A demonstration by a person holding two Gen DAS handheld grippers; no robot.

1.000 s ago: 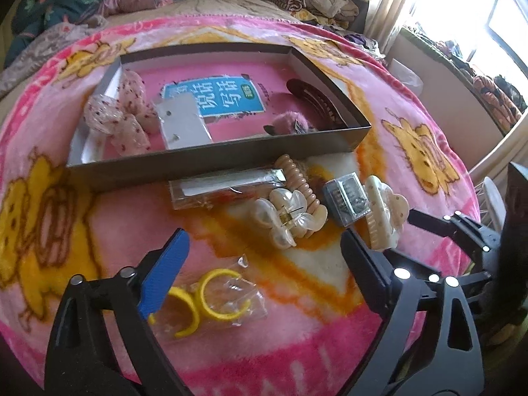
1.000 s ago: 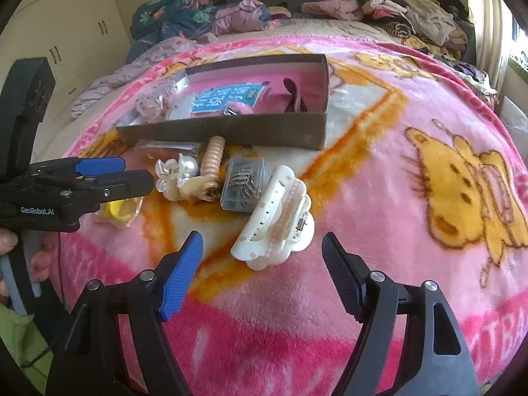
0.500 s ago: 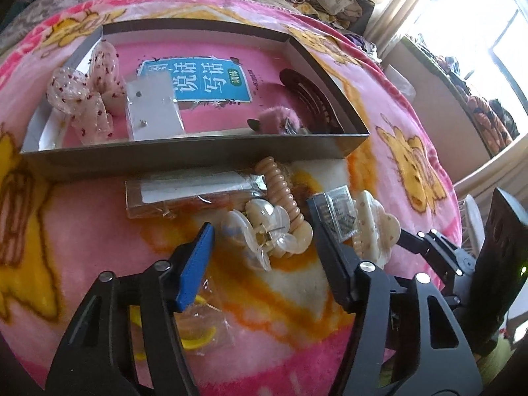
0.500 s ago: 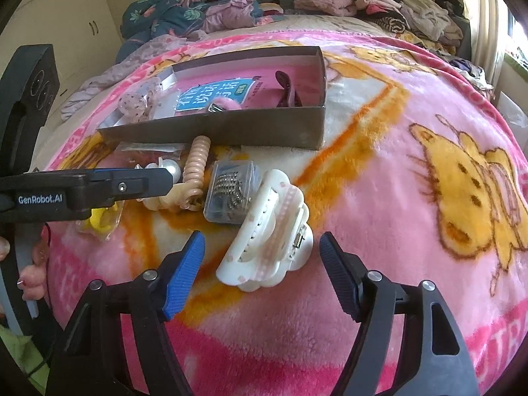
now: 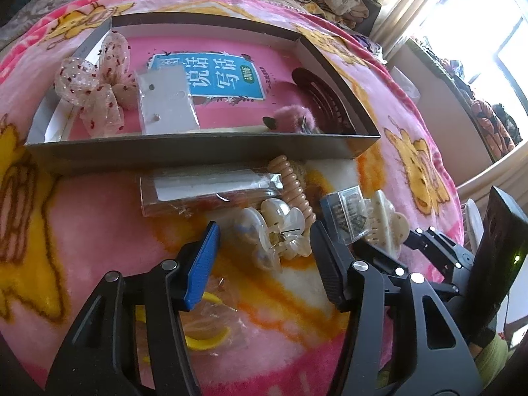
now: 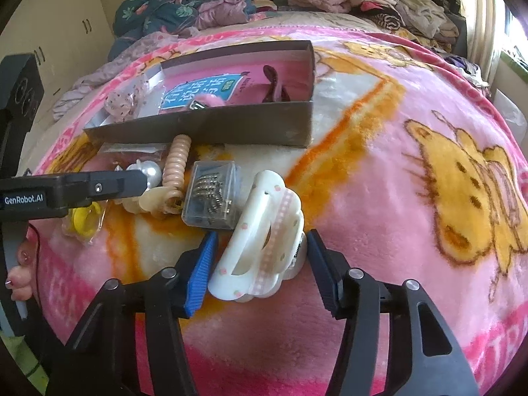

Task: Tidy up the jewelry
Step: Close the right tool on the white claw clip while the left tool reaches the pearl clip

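Observation:
A pearly claw clip (image 5: 274, 231) lies on the pink blanket between the fingers of my left gripper (image 5: 265, 227). Those jaws are closing, and a gap still shows beside the blue pad (image 5: 201, 264). My right gripper (image 6: 262, 232) is closing too, and its pads stand against both sides of a white claw clip (image 6: 260, 247) with pink dots that rests on the blanket. The grey box (image 5: 198, 148) beyond holds a lace bow (image 5: 95, 95), an earring card (image 5: 166, 99), a dark comb (image 5: 320, 95) and a pink fluffy clip (image 5: 290, 118).
Loose on the blanket are a clear-wrapped packet (image 5: 211, 188), a beige spiral hair tie (image 6: 176, 168), a clear box of hairpins (image 6: 211, 194) and bagged yellow rings (image 6: 82, 217). A hand (image 6: 19, 264) holds the left gripper. Piled clothes lie at the far edge.
My left gripper moved forward from over the yellow rings to the pearly clip and its jaws narrowed. My right gripper advanced and its jaws drew in around the white claw clip.

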